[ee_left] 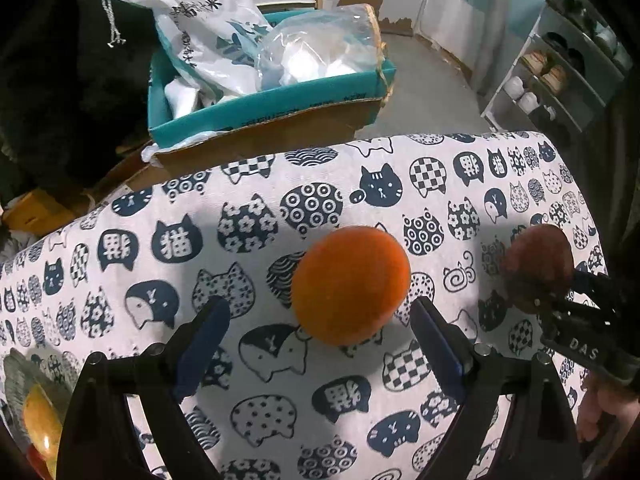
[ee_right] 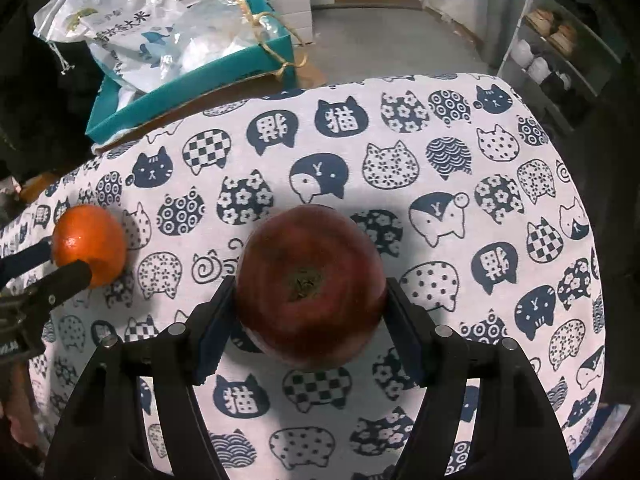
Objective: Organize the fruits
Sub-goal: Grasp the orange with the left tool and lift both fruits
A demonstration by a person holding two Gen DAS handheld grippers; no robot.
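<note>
- Orange fruit: the orange [ee_left: 350,285] sits on the cat-print cloth [ee_left: 248,360] covering the desk, just ahead of the left gripper [ee_left: 320,312]. Its jaws stand wide, one to each side, neither touching the peel, likely lined up to close on it.
- The red apple [ee_right: 310,292] lies between the jaws of the right gripper [ee_right: 308,312], which look pressed to both flanks; the stem end faces the camera. Whether it is lifted off the cloth, I cannot tell.
- The two fruits are near each other, apart.
- A teal box [ee_left: 272,96] of plastic bags stands behind the desk.
</note>
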